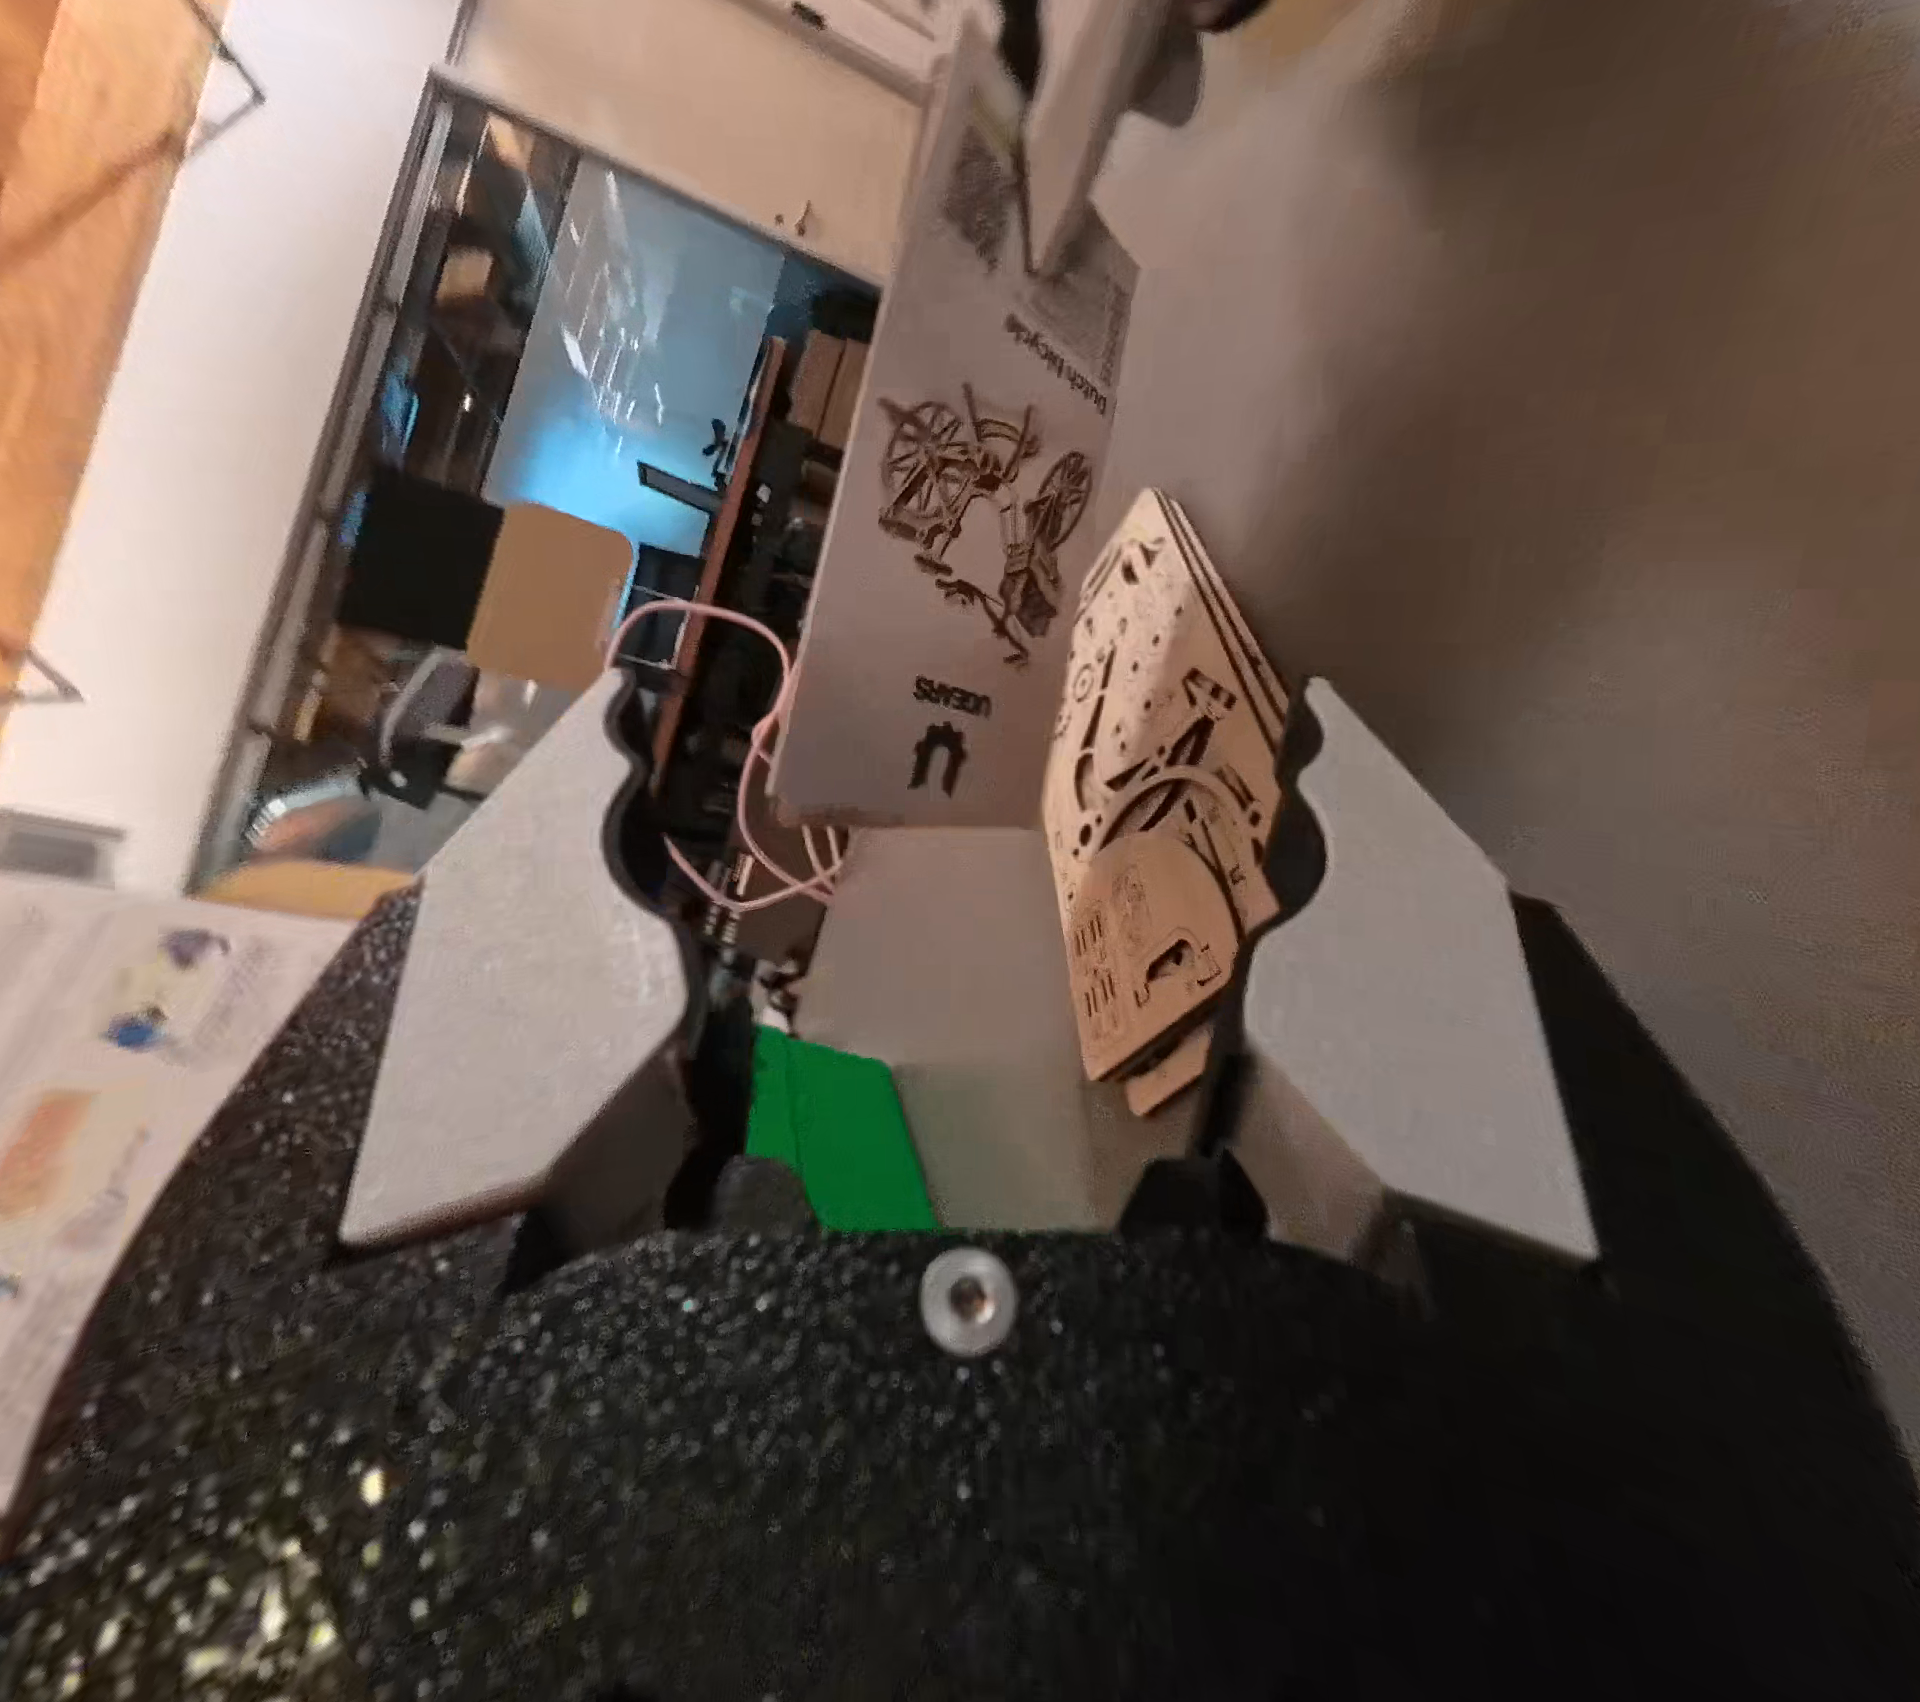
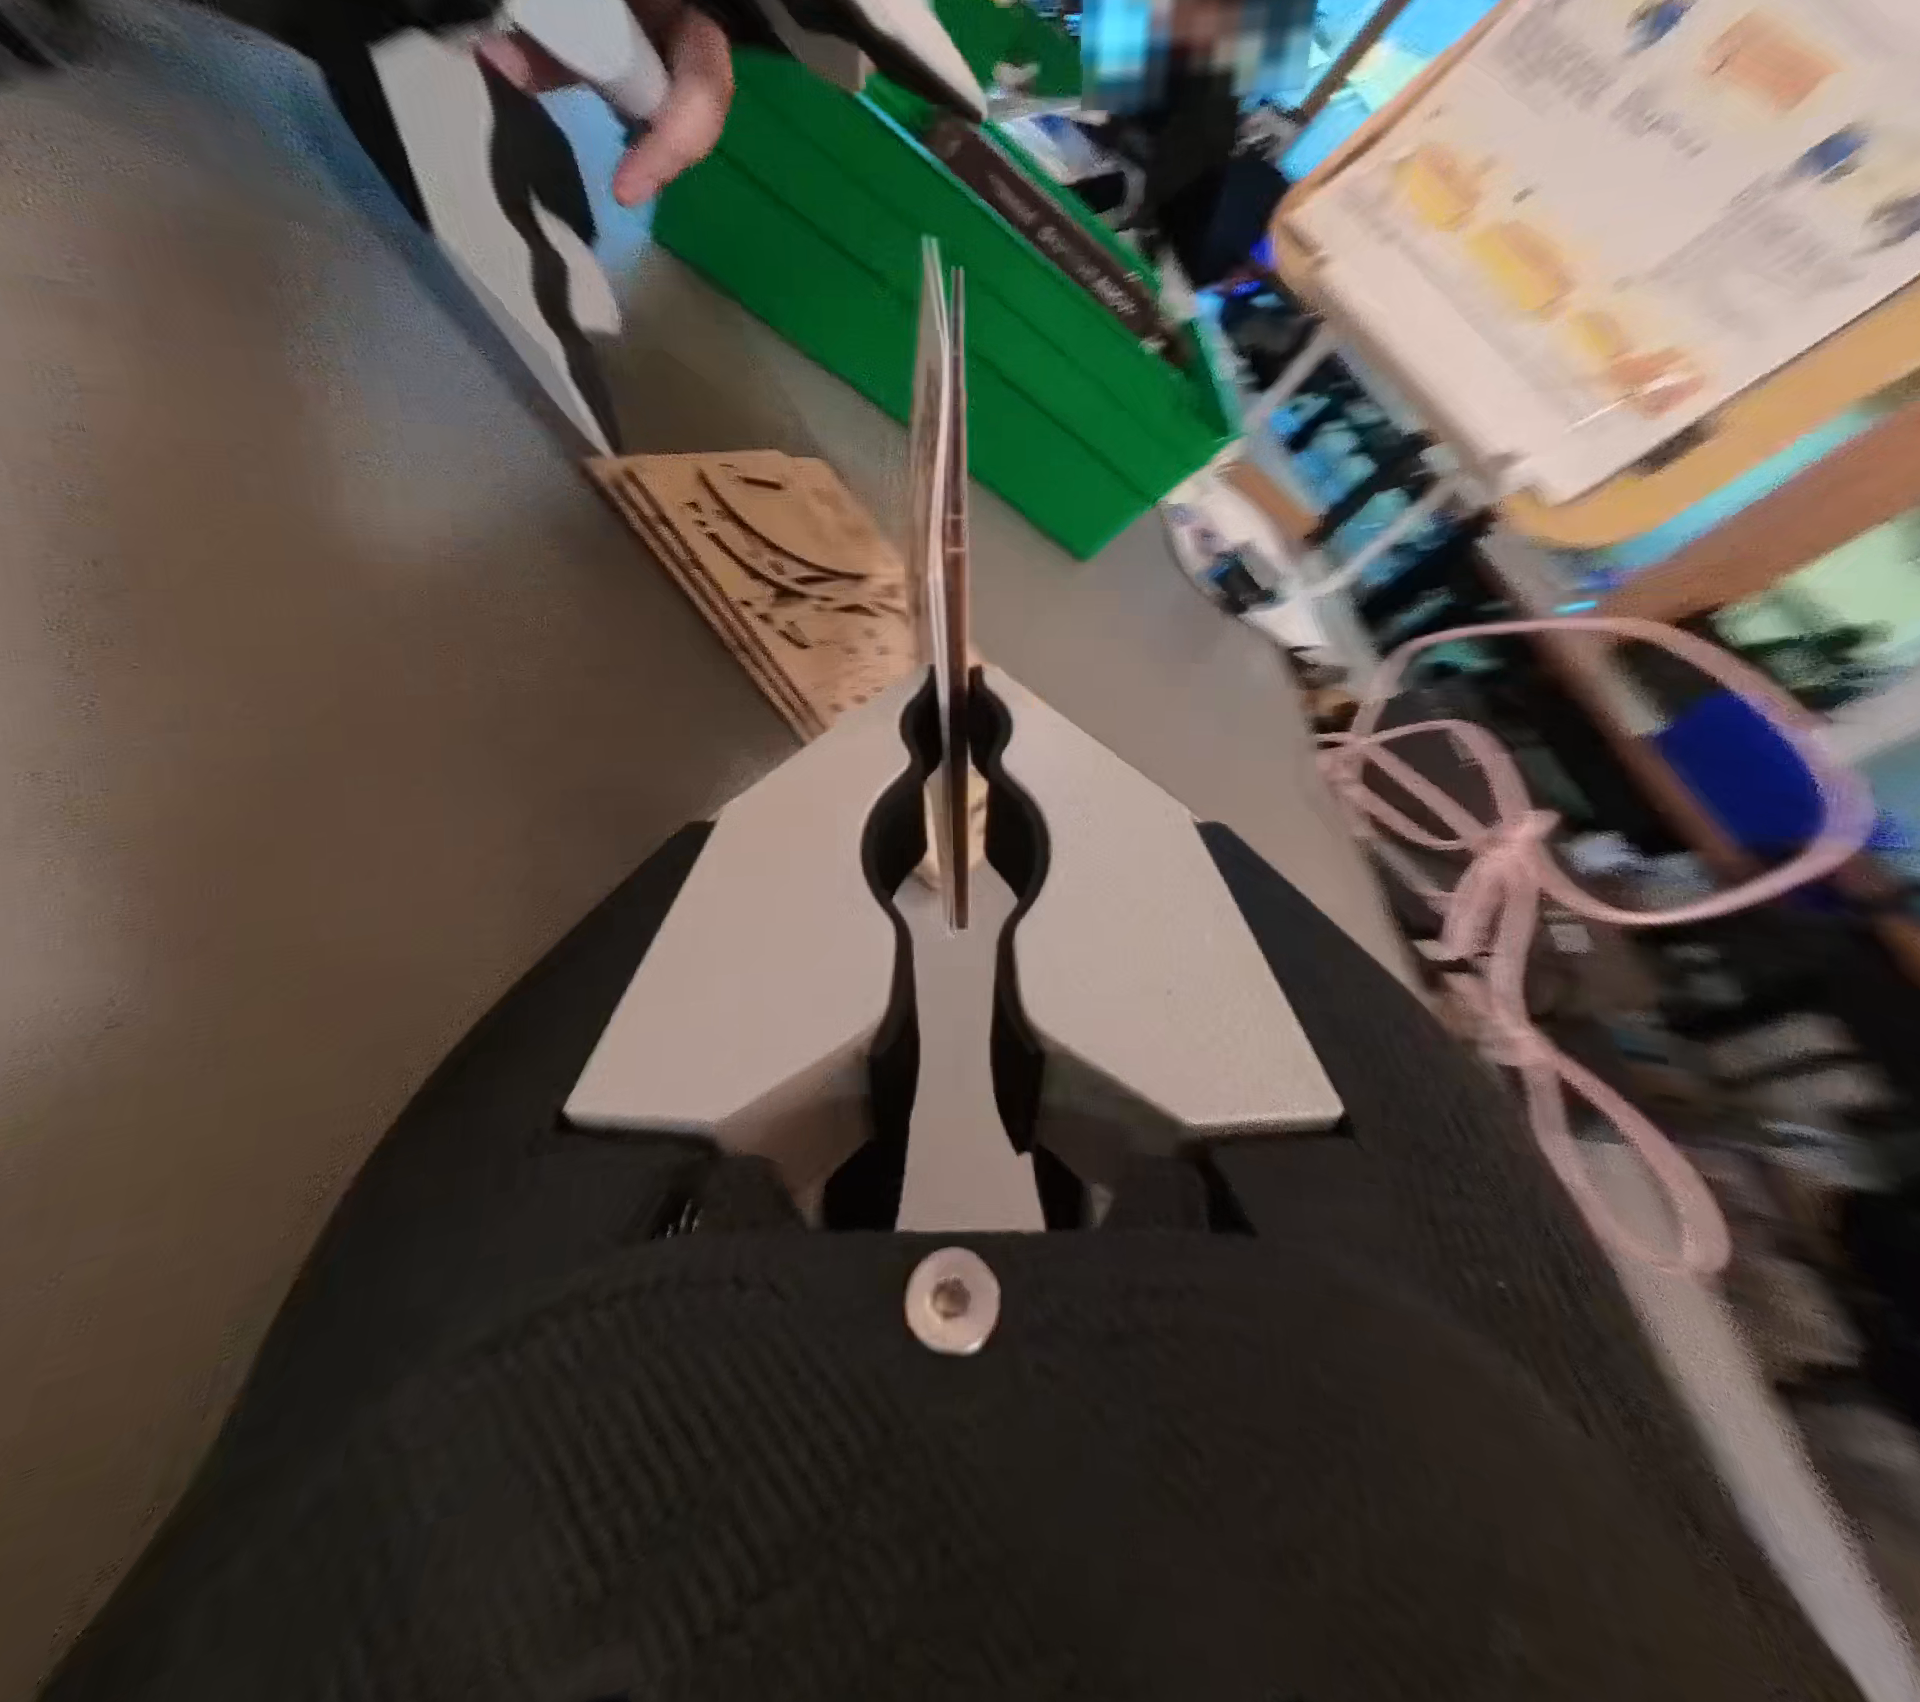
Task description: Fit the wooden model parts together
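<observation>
A stack of thin laser-cut wooden sheets [image 1: 1153, 779] lies on the grey table, close against the right finger of my left gripper [image 1: 966, 717], which is wide open and holds nothing. In the right wrist view the stack [image 2: 748, 551] lies on the table with one left-gripper finger [image 2: 561, 270] touching its far edge. My right gripper [image 2: 951, 686] is shut on a thin white booklet [image 2: 940, 509], seen edge-on. The left wrist view shows the booklet [image 1: 966, 509], with a bicycle drawing, hanging above the table from the right gripper [image 1: 1049, 125].
A green box [image 2: 935, 322] stands on the table behind the sheets; it also shows in the left wrist view [image 1: 831, 1133]. A pink cord [image 2: 1558, 831] hangs at the table's right edge. A poster board [image 2: 1621, 125] stands to the right. A hand [image 2: 675, 114] holds the left gripper.
</observation>
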`<state>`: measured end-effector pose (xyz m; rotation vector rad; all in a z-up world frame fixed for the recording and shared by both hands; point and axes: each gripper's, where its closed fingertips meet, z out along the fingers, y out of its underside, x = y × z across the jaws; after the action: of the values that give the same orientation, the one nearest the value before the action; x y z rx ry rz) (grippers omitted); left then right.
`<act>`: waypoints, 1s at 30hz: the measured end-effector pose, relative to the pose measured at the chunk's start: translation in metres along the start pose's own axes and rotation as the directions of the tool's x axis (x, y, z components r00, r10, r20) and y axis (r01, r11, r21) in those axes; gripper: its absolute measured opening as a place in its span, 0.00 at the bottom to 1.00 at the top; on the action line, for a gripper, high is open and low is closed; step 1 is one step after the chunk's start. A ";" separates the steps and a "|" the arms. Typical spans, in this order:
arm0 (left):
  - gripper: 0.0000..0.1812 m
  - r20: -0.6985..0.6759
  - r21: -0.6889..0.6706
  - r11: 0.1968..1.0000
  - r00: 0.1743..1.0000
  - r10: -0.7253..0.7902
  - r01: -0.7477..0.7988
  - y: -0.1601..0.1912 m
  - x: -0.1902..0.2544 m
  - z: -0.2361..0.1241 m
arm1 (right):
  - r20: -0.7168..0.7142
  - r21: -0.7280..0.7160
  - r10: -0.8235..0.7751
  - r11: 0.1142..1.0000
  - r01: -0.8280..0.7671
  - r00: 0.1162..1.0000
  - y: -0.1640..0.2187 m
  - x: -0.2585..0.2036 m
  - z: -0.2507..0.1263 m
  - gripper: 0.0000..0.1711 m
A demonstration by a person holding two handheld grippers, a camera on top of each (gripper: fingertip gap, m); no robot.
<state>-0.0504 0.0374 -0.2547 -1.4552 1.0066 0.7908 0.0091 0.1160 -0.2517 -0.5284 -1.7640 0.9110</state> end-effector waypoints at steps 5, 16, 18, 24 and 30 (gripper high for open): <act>0.60 0.055 -0.010 0.982 0.981 -0.187 0.188 0.004 -0.018 -0.002 | -0.261 -0.229 -0.438 0.894 0.385 0.860 0.000 0.011 -0.011 0.01; 0.27 -0.021 0.079 0.640 0.643 -0.765 0.764 -0.004 -0.054 0.048 | -0.344 -0.503 -0.729 0.675 0.540 0.591 0.003 0.022 -0.045 0.01; 0.26 -0.067 0.074 0.491 0.496 -0.866 0.868 -0.003 -0.061 0.060 | -0.338 -0.522 -0.753 0.650 0.553 0.565 0.004 0.022 -0.048 0.01; 0.35 -0.250 -0.068 0.045 0.026 -0.968 0.997 -0.002 -0.064 0.092 | -0.292 -0.563 -0.818 0.566 0.602 0.496 0.008 0.017 -0.051 0.01; 0.29 -0.263 -0.226 -0.014 -0.075 -0.962 0.974 0.003 -0.048 0.109 | -0.270 -0.588 -0.845 0.525 0.616 0.462 0.014 0.020 -0.055 0.01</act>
<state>-0.0648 0.1523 -0.2273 -1.8265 -0.1046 -0.6839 0.0522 0.1568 -0.2411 -0.1545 -1.4063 -0.2775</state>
